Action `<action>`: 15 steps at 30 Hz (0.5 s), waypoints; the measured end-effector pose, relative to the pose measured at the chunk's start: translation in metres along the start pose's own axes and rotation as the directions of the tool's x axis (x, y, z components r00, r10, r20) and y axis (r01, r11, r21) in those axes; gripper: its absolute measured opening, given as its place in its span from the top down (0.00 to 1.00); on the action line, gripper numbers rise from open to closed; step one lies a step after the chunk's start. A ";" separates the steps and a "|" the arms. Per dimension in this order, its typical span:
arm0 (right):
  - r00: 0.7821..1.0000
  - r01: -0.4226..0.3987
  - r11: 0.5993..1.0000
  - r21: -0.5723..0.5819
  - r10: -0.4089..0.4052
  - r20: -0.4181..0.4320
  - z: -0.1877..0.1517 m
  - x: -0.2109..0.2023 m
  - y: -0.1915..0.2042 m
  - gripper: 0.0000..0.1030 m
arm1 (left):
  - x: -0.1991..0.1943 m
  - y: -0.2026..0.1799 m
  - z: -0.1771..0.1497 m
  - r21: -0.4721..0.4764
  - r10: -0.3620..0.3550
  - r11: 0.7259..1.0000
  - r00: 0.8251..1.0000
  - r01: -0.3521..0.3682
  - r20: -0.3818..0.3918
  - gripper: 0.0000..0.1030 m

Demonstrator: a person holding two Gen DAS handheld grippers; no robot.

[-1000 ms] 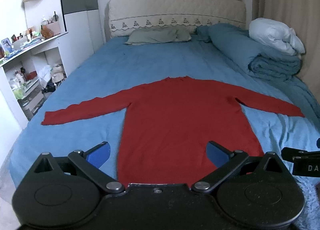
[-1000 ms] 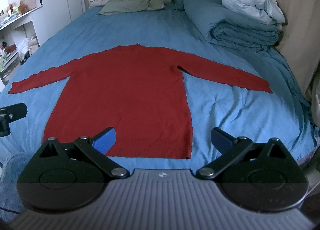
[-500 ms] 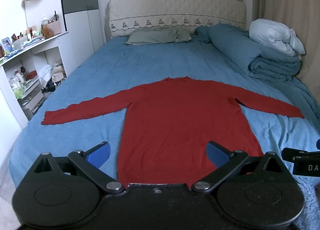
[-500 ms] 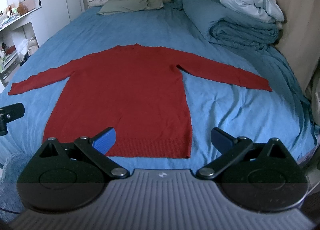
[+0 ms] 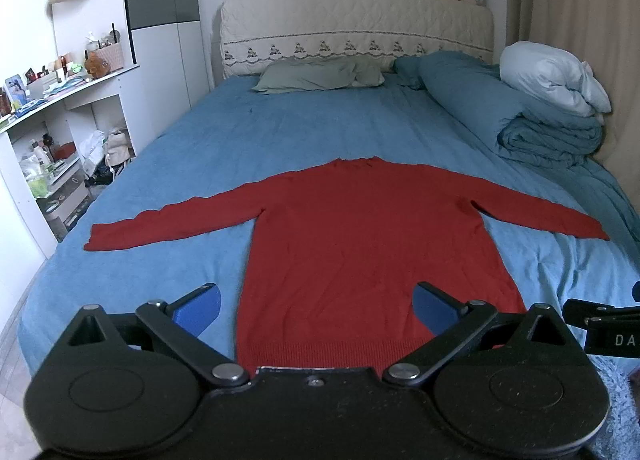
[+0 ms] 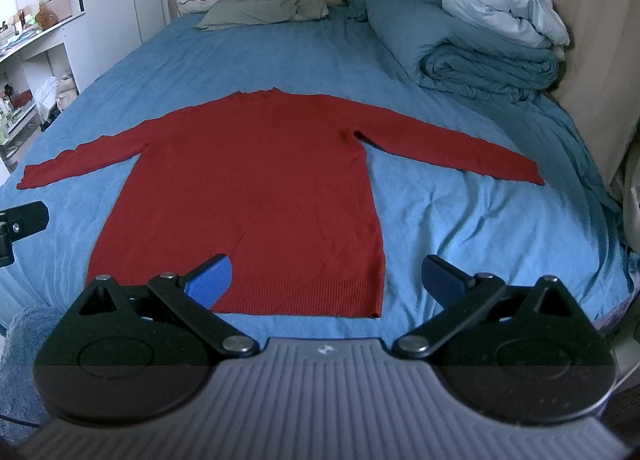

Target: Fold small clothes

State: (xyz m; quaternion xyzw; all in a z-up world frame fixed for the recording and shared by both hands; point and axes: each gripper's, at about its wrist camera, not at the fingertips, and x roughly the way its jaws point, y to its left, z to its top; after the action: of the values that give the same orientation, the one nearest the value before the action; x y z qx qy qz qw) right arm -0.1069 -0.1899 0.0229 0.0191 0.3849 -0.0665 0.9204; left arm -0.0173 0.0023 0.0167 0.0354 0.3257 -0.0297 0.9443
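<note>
Left wrist view: the left gripper [image 5: 316,306] hovers above the near end of the bed [image 5: 280,128], its jaws spread wide and empty, blue pads [image 5: 198,306] clear of any fabric. The red sweater [image 5: 360,244] lies flat directly ahead of it, hem nearest the fingers, collar farthest away, both sleeves stretched out to either side. Beyond the sweater, a green pillow [image 5: 320,74] rests against the headboard, and a rolled blue duvet [image 5: 520,120] lies ahead and to the right.

Right wrist view: the right gripper [image 6: 326,280] is likewise agape, holding nothing. The sweater [image 6: 256,188] lies ahead and slightly left; its hem corner falls between the two fingers, while the right finger sits over bare sheet.
</note>
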 end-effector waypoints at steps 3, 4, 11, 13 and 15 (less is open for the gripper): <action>1.000 0.001 1.000 -0.003 -0.001 0.003 0.000 -0.001 0.000 0.00 | 0.000 0.000 0.000 0.000 0.000 1.000 1.000 0.000 0.000 0.00; 1.000 0.000 1.000 -0.002 0.000 0.003 0.000 -0.001 0.000 0.00 | 0.000 0.000 0.000 0.000 0.001 1.000 1.000 -0.001 0.000 0.00; 1.000 0.000 1.000 -0.003 0.000 0.003 0.000 -0.001 0.001 0.00 | 0.000 0.000 0.000 -0.001 0.001 1.000 1.000 -0.001 0.000 0.00; 1.000 0.001 1.000 -0.003 -0.001 0.004 0.000 -0.002 0.001 0.00 | -0.001 0.000 0.000 -0.001 0.000 1.000 1.000 0.000 0.000 0.00; 1.000 0.001 1.000 -0.003 -0.001 0.004 0.000 -0.002 0.001 0.00 | -0.001 0.000 0.001 -0.001 0.000 1.000 1.000 0.000 0.001 0.00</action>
State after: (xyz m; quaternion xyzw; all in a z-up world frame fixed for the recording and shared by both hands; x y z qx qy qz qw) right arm -0.1077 -0.1890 0.0244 0.0171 0.3832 -0.0664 0.9211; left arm -0.0177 0.0026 0.0182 0.0350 0.3252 -0.0298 0.9445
